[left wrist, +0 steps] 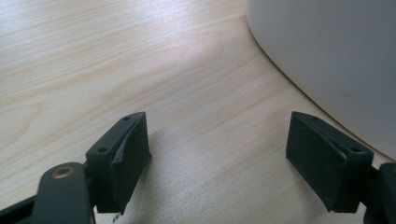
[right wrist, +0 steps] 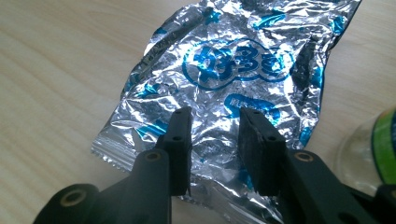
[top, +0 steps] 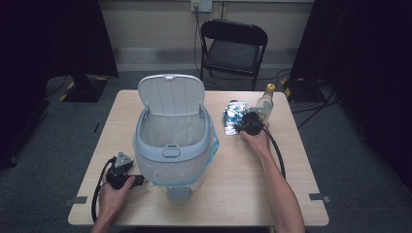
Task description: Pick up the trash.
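Foil packet (right wrist: 224,88) lies between right tongs (right wrist: 215,140), near edge crumpled.

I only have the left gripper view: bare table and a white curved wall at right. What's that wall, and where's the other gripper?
Observer: That wall is a white pedal bin in the middle of the table; its lid stands open.
Operator: And the right gripper?
Observer: The right gripper sits over a crumpled silver and blue foil wrapper, jaws part-closed with foil between them; I can't tell if they pinch it yet.
Operator: Anything else near it?
Observer: A clear bottle with a yellow cap lies just beyond the wrapper, close to the right hand.
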